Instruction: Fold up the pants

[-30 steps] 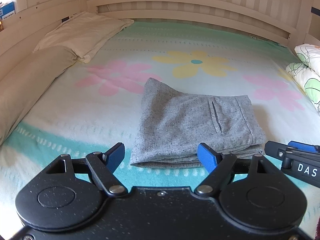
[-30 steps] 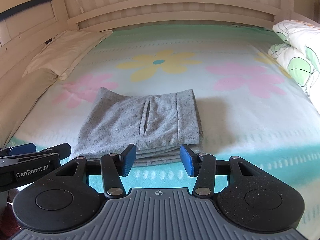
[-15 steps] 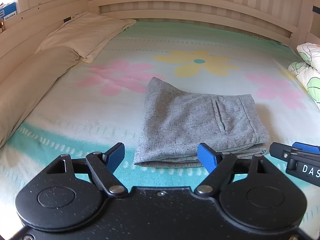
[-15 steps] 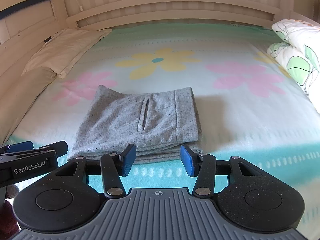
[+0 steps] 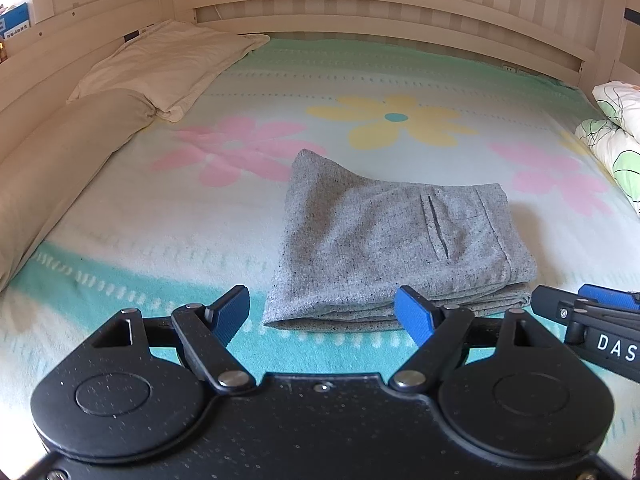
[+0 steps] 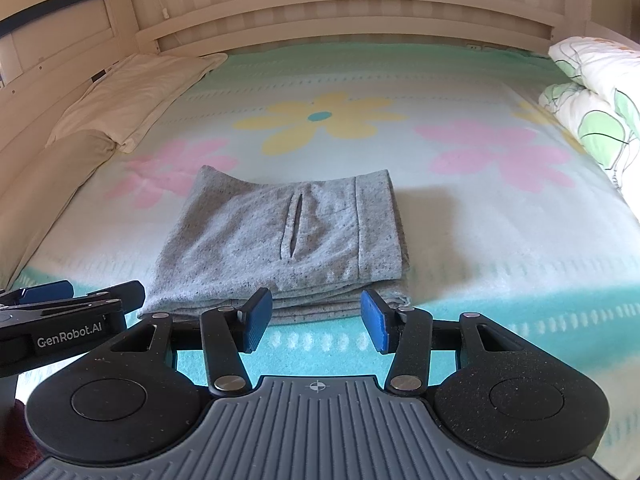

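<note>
Now, little is seen to have changed across the last second:
Left gripper [image 5: 320, 312]: blue pads are held wide apart at the bottom of the left wrist view, nothing grasped; the near edge of the pants is seen beyond the gap, with no contact shown.
Right gripper [image 6: 316, 322]: jaws are released, nothing between the pads; it is kept just short of the bundle's near edge, low in the right wrist view.
Change: both tools have been kept in place; only a slight shift of framing is noted, the bundle sitting a touch more to the right in the left view than a second ago.
Pants [image 6: 288, 240]: a flat grey layered bundle, pocket slit up, lies at centre frame on the blanket [image 6: 480, 240], unmoved.
Meaning: the fold is judged finished, or all but; no further grasp seems called for.
Far: pillows [image 5: 168, 68] at upper left, a rolled quilt [image 6: 592, 108] at right, the headboard [image 6: 360, 12] along the top.
</note>
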`<state>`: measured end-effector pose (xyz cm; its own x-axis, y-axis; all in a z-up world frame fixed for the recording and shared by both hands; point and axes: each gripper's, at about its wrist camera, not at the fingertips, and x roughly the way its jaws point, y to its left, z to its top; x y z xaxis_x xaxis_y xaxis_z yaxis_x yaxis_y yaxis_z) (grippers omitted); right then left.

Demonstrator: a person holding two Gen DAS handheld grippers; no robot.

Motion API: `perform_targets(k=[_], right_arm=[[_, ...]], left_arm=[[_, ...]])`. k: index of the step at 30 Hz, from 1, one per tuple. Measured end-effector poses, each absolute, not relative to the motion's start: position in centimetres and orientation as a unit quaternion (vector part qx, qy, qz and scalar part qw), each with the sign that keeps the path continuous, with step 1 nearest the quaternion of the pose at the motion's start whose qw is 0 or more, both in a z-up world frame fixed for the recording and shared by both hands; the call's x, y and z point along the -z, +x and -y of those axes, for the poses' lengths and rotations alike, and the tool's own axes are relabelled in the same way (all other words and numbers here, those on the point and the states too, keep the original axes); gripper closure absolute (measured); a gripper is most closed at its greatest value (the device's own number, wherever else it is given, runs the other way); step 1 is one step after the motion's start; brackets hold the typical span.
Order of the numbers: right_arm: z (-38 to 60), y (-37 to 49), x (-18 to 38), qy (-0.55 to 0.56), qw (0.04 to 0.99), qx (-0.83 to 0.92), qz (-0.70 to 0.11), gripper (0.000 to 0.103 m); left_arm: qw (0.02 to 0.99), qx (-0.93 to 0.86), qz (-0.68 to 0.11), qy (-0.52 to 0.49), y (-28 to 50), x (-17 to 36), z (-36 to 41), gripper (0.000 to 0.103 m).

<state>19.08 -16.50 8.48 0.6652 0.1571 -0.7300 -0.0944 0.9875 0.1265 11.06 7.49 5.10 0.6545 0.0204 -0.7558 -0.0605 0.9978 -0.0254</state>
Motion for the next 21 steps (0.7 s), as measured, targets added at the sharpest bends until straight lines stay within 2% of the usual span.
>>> perform_targets(k=[21], right_arm=[[16.37, 19.02, -8.35, 0.036, 0.911, -0.069, -0.404, 0.055]], left_arm=[[0.908, -0.030, -0.418, -0.014, 10.99, -4.72, -7.09, 0.021]])
